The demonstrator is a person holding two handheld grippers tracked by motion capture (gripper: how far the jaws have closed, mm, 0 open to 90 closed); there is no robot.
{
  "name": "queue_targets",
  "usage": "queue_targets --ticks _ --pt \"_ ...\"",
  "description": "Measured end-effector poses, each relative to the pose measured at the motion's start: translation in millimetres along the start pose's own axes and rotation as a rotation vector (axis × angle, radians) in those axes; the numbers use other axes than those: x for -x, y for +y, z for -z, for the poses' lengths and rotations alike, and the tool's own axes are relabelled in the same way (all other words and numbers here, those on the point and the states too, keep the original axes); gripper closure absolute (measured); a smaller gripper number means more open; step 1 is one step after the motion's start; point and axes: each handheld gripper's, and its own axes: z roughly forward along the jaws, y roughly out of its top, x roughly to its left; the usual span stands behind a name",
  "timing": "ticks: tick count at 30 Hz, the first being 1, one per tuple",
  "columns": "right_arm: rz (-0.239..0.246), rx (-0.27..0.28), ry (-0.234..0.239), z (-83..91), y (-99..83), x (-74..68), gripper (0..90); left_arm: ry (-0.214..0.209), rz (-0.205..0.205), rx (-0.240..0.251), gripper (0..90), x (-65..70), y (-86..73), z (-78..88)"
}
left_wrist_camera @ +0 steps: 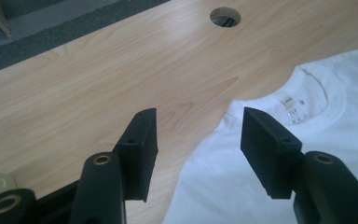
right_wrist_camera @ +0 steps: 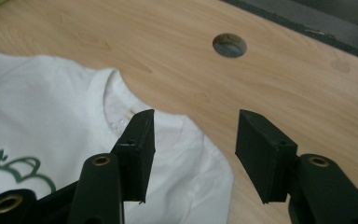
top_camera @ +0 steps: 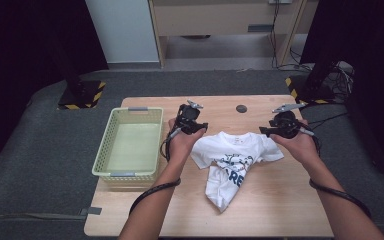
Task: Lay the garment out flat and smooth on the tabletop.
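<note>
Black claws (top_camera: 204, 128) (top_camera: 264, 131), brass-ringed screws, grey three-cornered top plates, black trailing cables; forearms bare, sleeveless.

White T-shirt (top_camera: 232, 162) on the tabletop (top_camera: 275, 210), front side up

It is a small white short-sleeved shirt with a dark blue-green printed graphic on the chest and a label inside the round neck opening. The collar points toward the far edge of the tabletop, and both sleeves spread flat to the left and right. Below the chest the fabric is gathered and creased, narrowing to a bunched, rumpled point toward the near edge. It lies roughly midway between the left and right edges, a little nearer the far edge than the near one.
</note>
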Motion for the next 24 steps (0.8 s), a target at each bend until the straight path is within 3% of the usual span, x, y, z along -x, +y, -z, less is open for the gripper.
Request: queue_targets --ticks 5,10,13,17,20,24 --pt "0.005 -0.025 0.012 5.2 -23.9 -7.8 54.4 -0.014 0.010 -0.011 42.6 9.8 -22.1 5.0" --pt "0.026 -0.059 0.034 11.2 -49.7 -18.2 67.7 -0.029 -0.006 -0.021 42.3 25.8 -47.9 10.1" --pt "0.033 -0.072 0.049 11.3 -64.4 -25.4 71.4 -0.038 -0.016 -0.029 42.8 34.6 -63.4 10.8" --pt "0.032 -0.087 0.058 8.2 -78.2 -32.5 70.1 -0.041 -0.010 -0.030 44.2 41.8 -79.9 11.5" --pt "0.030 -0.080 0.058 6.4 -83.6 -35.8 65.7 -0.050 0.007 -0.021 45.1 45.5 -90.9 11.8" --pt "0.045 -0.082 0.057 3.3 -89.5 -39.8 58.6 -0.066 0.000 -0.030 46.0 52.1 -104.5 8.6"
